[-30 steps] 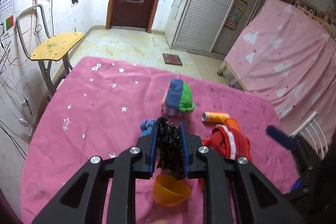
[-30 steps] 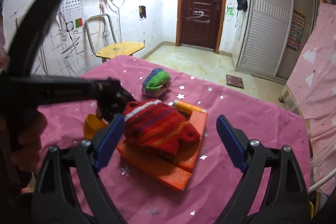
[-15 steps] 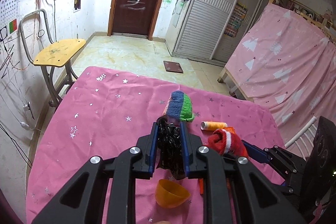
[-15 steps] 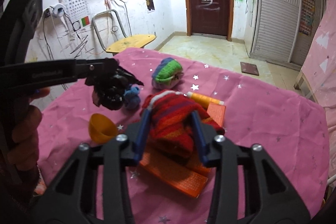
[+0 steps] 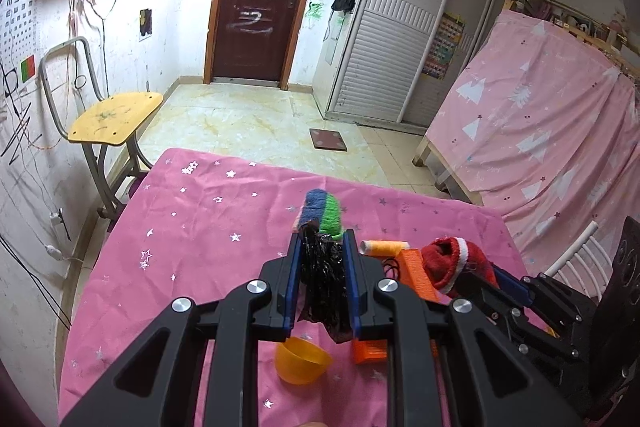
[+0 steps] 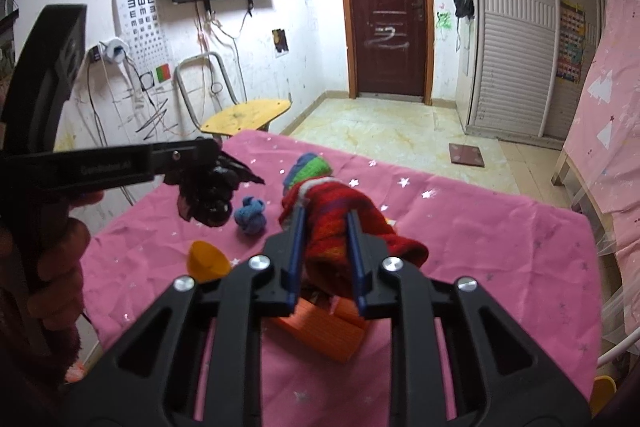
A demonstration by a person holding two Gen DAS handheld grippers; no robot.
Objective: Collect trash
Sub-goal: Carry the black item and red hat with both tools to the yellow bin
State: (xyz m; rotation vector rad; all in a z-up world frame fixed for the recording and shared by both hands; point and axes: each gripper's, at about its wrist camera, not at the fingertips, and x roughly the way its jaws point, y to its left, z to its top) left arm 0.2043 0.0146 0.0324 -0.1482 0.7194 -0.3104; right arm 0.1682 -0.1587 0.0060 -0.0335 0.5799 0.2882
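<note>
Trash bag hung squeezed in the left gripper; the right gripper squeezed the red sock (best lifted slowly).

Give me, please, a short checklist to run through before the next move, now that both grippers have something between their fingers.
1. Left gripper shut on the black plastic bag: ok.
2. Bag hangs clear of the pink tablecloth: ok, seen from the right wrist view.
3. Right gripper shut on the red knitted sock: ok.
4. Sock lifted free of the orange board below it: cannot tell; the fingers hide the contact.
5. Bag mouth open to receive the sock: not ok; it is bunched between the left fingers.
6. Orange bowl and blue yarn ball out of the grippers' way: ok; both lie apart on the cloth.
</note>
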